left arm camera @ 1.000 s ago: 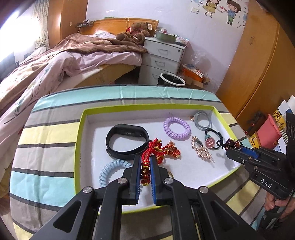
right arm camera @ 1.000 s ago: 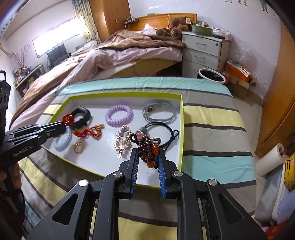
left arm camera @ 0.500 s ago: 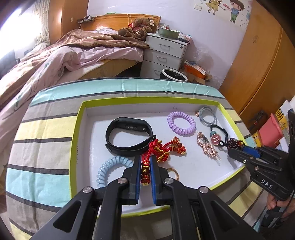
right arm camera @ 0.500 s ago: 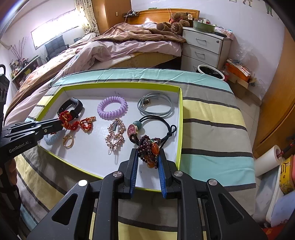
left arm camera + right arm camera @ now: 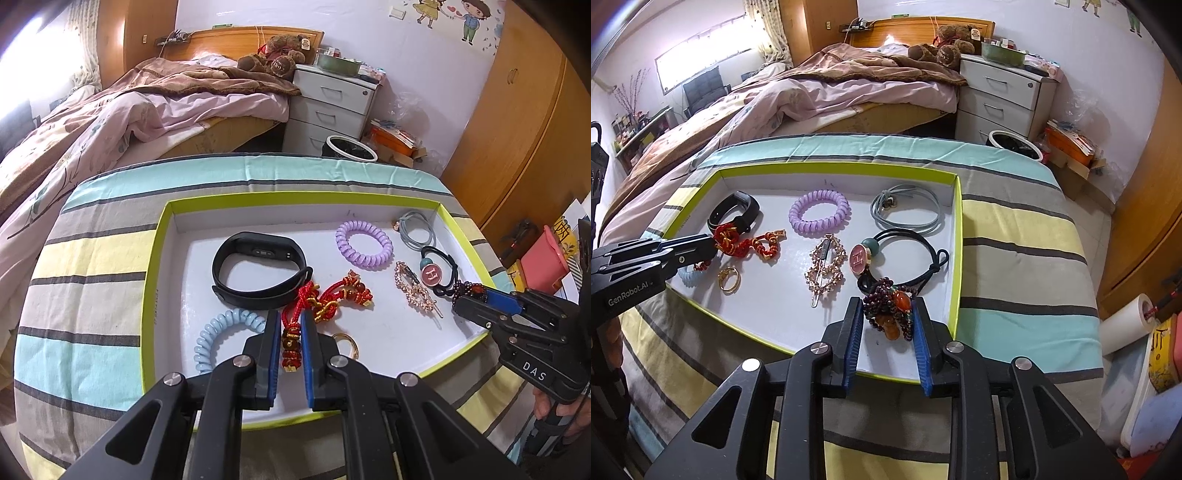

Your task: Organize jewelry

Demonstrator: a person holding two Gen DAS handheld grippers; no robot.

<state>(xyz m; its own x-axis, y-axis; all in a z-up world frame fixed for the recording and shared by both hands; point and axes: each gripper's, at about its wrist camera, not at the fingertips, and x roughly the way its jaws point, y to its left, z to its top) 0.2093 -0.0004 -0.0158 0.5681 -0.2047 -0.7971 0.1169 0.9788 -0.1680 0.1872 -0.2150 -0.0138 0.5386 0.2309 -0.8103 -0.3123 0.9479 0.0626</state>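
Observation:
A white tray with a lime rim (image 5: 155, 280) (image 5: 956, 258) lies on a striped cloth. My left gripper (image 5: 290, 317) is shut on a red cord bracelet (image 5: 325, 299) (image 5: 750, 245) at the tray's near side. My right gripper (image 5: 888, 306) holds a dark beaded bracelet (image 5: 890, 314) (image 5: 467, 288) between its fingers at the tray's right corner, its jaws a little apart around the beads. In the tray lie a black fitness band (image 5: 258, 273), a purple coil tie (image 5: 364, 245), a blue coil tie (image 5: 221, 336), a gold ring (image 5: 729, 280), a rhinestone clip (image 5: 825, 267), a black hair tie with a pink charm (image 5: 864, 258) and a grey cord tie (image 5: 905, 210).
The striped cloth (image 5: 1015, 236) covers a table. Behind it stand a bed (image 5: 129, 110), a white drawer unit (image 5: 332, 107) and a bin (image 5: 349, 147). A wooden wardrobe (image 5: 517, 129) is at the right. A paper roll (image 5: 1126, 321) lies on the floor.
Both grippers have lowered their bracelets toward the tray floor. The right gripper's jaws have opened a little around the beaded bracelet. The left gripper stays shut.

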